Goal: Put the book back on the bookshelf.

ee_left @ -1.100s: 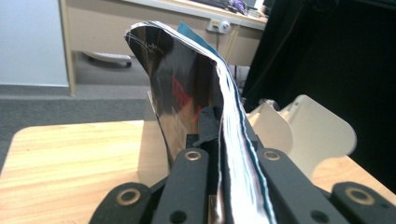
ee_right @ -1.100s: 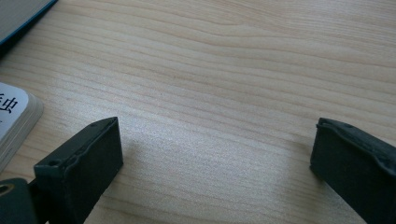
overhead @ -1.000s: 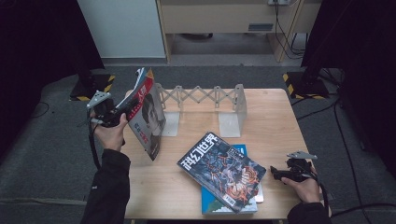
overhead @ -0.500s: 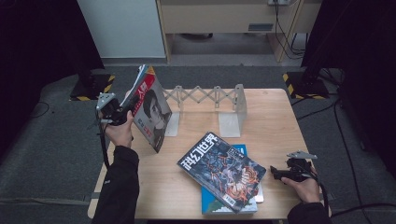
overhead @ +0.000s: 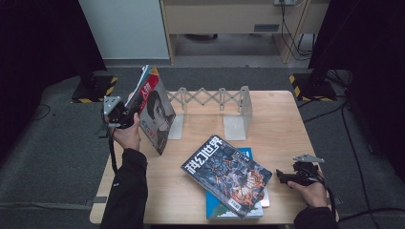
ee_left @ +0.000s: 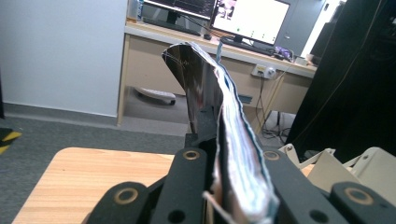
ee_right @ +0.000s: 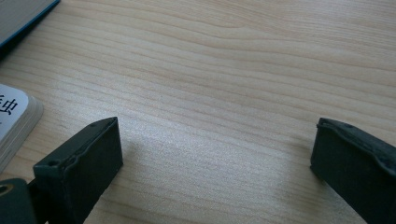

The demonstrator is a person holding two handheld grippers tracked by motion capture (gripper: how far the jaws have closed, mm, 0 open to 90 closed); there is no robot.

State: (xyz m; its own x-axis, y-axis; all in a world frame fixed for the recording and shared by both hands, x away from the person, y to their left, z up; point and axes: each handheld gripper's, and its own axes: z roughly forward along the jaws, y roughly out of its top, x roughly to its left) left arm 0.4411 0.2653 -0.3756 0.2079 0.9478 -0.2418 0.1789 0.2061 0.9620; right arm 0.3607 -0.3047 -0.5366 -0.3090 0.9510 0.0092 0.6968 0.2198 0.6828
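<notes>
My left gripper (overhead: 131, 114) is shut on the edge of a magazine (overhead: 155, 114) with a face on its cover, held upright at the table's left end, just left of the metal accordion book rack (overhead: 212, 102). In the left gripper view the magazine (ee_left: 224, 121) rises between the closed jaws, its pages curling left at the top. My right gripper (overhead: 282, 177) rests low at the table's front right, open, with bare wood (ee_right: 215, 116) between its jaws. A dark comic-style magazine (overhead: 227, 174) lies on a blue book (overhead: 248, 155) just left of it.
The wooden table (overhead: 286, 124) has room at its right half and behind the stack. A desk with monitors (ee_left: 252, 18) stands beyond the table. Yellow-black striped stand bases (overhead: 305, 86) sit on the floor at both back corners.
My left hand has carried the upright magazine to the right and slightly down, closer to the rack's left end. The right hand and the stack have not moved.
</notes>
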